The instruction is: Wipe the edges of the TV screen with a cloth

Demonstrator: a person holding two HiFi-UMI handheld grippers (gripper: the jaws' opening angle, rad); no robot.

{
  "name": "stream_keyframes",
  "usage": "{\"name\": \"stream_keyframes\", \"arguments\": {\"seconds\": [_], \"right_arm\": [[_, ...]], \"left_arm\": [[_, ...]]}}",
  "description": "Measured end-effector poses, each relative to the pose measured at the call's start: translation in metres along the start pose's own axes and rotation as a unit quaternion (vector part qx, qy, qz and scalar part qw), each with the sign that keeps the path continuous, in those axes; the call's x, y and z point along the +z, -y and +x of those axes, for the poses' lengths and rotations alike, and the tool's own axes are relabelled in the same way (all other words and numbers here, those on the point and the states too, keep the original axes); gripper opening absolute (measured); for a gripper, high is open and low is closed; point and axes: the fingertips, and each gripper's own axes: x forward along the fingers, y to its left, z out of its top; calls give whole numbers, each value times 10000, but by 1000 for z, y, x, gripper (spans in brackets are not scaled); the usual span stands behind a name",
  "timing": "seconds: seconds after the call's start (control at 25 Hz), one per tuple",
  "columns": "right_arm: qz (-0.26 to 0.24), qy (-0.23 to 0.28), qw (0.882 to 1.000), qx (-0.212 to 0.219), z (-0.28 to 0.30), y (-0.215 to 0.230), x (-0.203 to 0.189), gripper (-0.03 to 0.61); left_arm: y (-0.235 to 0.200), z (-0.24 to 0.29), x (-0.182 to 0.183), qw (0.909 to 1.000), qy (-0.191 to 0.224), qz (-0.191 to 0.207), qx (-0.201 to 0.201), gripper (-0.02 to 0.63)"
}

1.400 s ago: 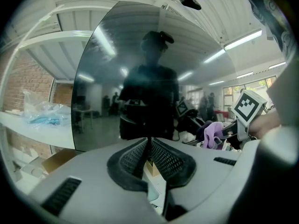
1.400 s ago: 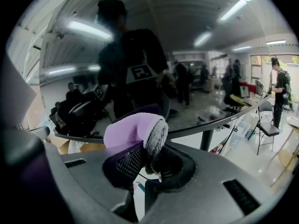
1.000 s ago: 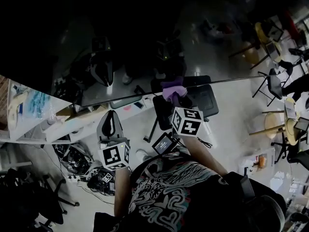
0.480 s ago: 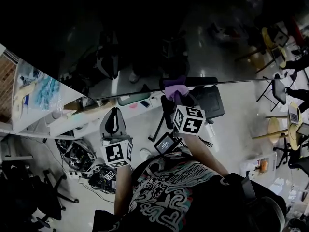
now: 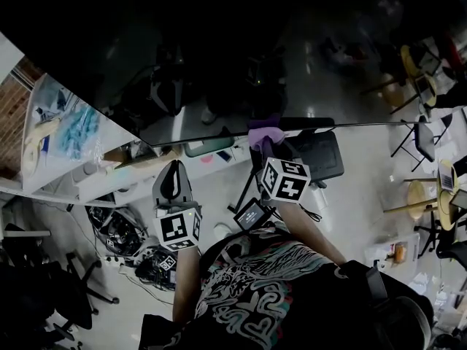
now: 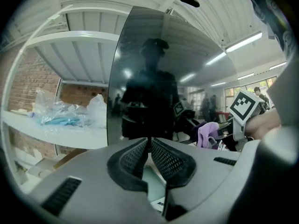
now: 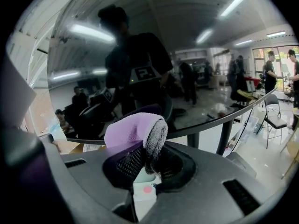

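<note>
TV screen (image 5: pixel 219 49) fills the upper part of the head view, with its lower edge running across the middle from left to right. Cloth (image 5: pixel 265 134) sits on that lower edge near centre, between the jaws of the right gripper (image 5: pixel 264 147), which is just below the edge. Left gripper (image 5: pixel 172 173) is left of the right gripper, below the edge and apart from it, jaws together on nothing. Shelf (image 5: pixel 44 170) is left of the screen, with plastic bags (image 5: pixel 69 130) on it. Office chair (image 5: pixel 317 155) is on the floor right of the right gripper. Cable tangle (image 5: pixel 120 232) lies on the floor below the shelf, left of the left gripper. Round tables (image 5: pixel 423 194) stand far right.
</note>
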Motion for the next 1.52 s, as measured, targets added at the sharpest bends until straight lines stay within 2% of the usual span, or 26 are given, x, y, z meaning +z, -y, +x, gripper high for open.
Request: {"name": "stream_keyframes", "arguments": {"seconds": [1.52], "right_arm": [[91,-222,9968,767,18,-102,-21,80]], "left_arm": [[-68,-25,-8,9994,-11,-43,355,34]]}}
